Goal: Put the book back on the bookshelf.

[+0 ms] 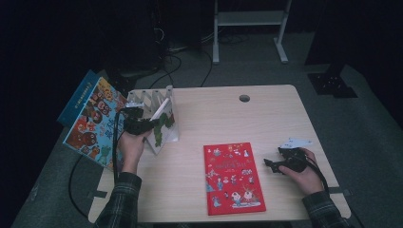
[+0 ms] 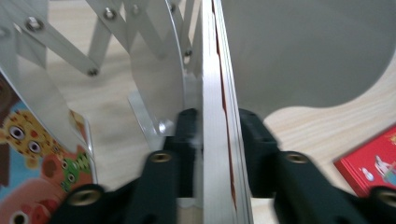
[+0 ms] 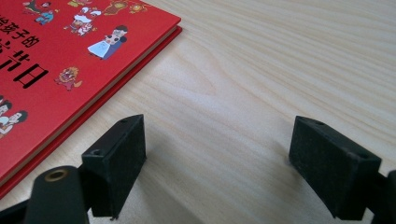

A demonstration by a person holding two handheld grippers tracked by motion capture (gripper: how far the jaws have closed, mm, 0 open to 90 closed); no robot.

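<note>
Pale wood-grain surface (image 3: 261,60), matt; glossy red book (image 1: 233,178) cover; shiny metal rack (image 2: 154,70); matt black plastic gripper (image 3: 217,170).

You see a red book (image 1: 233,178) lying flat on the wooden table (image 1: 266,118), a colourful animal picture book (image 1: 93,122) leaning at its left edge, and a white stand (image 1: 249,19) on the floor beyond.

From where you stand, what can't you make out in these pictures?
- Cover of the thin book clamped in the left gripper: left gripper view shows it edge-on.
- Small title print on the red book: too small from the high view, cut off in the right gripper view.
- Blue book: mostly hidden behind the animal picture book.
</note>
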